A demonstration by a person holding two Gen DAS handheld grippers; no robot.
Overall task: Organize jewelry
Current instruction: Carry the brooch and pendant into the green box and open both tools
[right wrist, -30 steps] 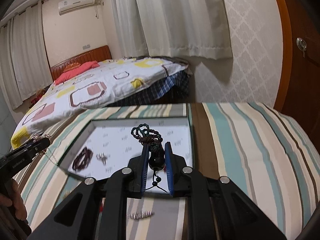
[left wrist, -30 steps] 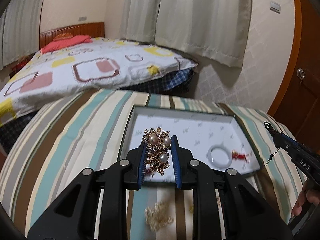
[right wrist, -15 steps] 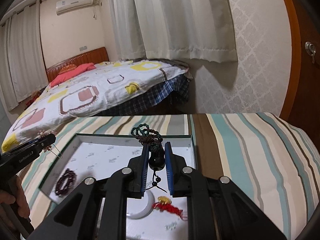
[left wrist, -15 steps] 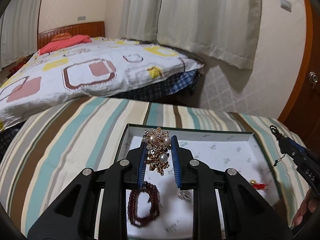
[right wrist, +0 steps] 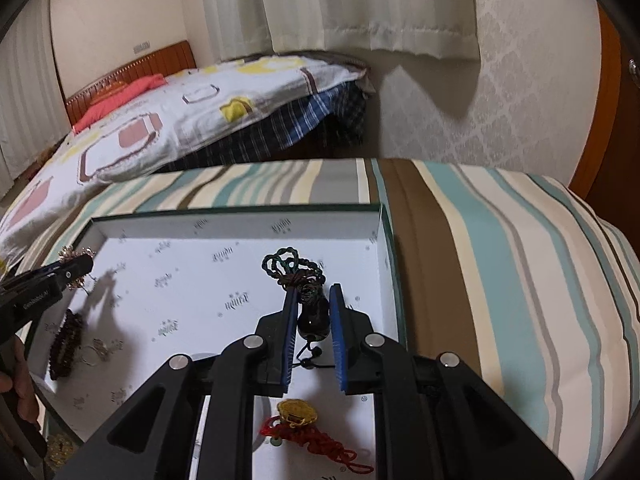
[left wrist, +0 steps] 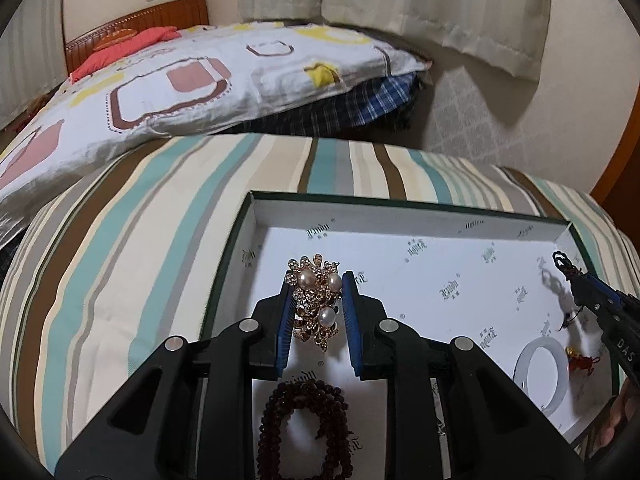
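Note:
My left gripper [left wrist: 316, 280] is shut on a gold brooch with pearls [left wrist: 314, 300] and holds it over the left part of the white-lined box [left wrist: 400, 210]. My right gripper [right wrist: 313, 294] is shut on a dark pendant with a green knotted cord [right wrist: 310, 312] and holds it over the box's right part [right wrist: 240, 216]. Each gripper shows at the edge of the other's view, the right one [left wrist: 588, 284] and the left one [right wrist: 76, 266]. A dark red bead bracelet [left wrist: 304, 424], a white bangle [left wrist: 544, 376] and a red-and-gold charm [right wrist: 300, 420] lie in the box.
The box sits on a striped cloth-covered surface [left wrist: 120, 260]. A small ring [right wrist: 98, 350] lies in the box beside the bracelet [right wrist: 66, 344]. A bed with a patterned cover [left wrist: 180, 80] stands behind, a curtain [right wrist: 340, 8] and a wooden door [right wrist: 616, 100] to the right.
Both grippers have moved forward over the box and lower into it, still holding their pieces. The box interior now fills more of both views.

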